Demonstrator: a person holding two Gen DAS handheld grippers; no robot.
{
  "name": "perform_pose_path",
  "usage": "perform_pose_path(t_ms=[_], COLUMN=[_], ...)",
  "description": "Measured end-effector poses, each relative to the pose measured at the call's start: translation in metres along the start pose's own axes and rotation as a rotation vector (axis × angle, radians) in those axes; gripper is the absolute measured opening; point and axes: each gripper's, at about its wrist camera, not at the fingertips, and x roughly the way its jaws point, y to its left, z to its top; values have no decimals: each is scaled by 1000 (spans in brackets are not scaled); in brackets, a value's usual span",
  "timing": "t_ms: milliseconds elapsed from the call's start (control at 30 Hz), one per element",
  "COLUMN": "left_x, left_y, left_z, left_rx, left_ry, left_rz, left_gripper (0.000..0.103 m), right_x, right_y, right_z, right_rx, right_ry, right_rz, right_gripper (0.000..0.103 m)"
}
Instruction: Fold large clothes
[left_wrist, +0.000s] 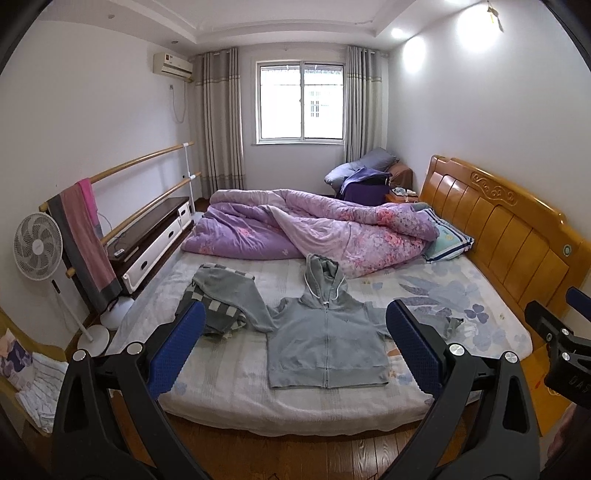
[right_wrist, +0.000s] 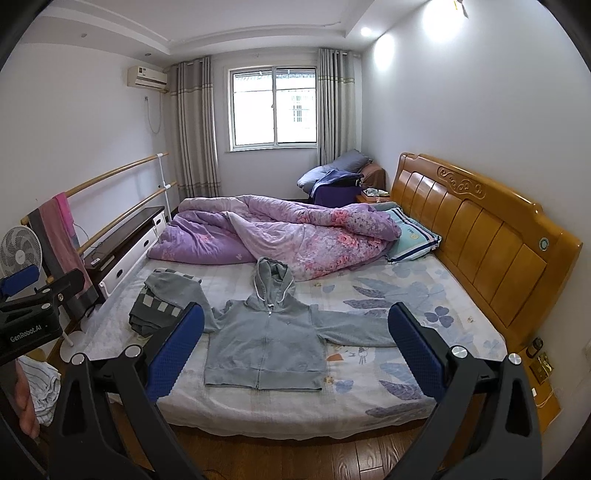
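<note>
While I hold both tools back from the foot of the bed (left_wrist: 229, 398), my left gripper (left_wrist: 295, 343) stands wide, its blue pads (left_wrist: 177, 347) far apart with nothing between them; my right gripper (right_wrist: 295, 343) is just as wide and just as empty; each hangs above the floor (right_wrist: 332, 458), short of the mattress edge. The hoodie (left_wrist: 327, 343) lies flat on the sheet near that edge, zip up and closed, hood (left_wrist: 321, 277) pointing toward the quilt (left_wrist: 314, 229); one sleeve (right_wrist: 354, 326) stretches out toward the headboard (right_wrist: 472, 229); the other runs up over a checked cloth (left_wrist: 214, 314) beside it, touching it. The quilt is bunched across the far half of the bed, its edge just beside the hood; a pillow (right_wrist: 413, 236) sits against the headboard, partly under the quilt. A fan (left_wrist: 37, 245) stands by the left wall, near a rail (left_wrist: 147, 158) with a towel (left_wrist: 86, 229) draped on it.
</note>
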Motion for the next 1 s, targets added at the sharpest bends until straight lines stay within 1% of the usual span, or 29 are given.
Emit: perform_pose_path(t_ms=[167,367,1000], left_x=[-1,-2,3], left_y=[1,-2,-11], left_z=[2,2,1], left_rx=[-13,-11,2], left_ry=[-1,-7,6], left_rz=[-11,-6,-11], left_gripper=[98,98,98], right_x=[-1,0,8], right_y=[-1,-2,-5], right_z=[2,2,3], right_rx=[-3,-6,-14], right_ry=[-3,-6,17], right_rz=[2,12,29], right_gripper=[96,96,96])
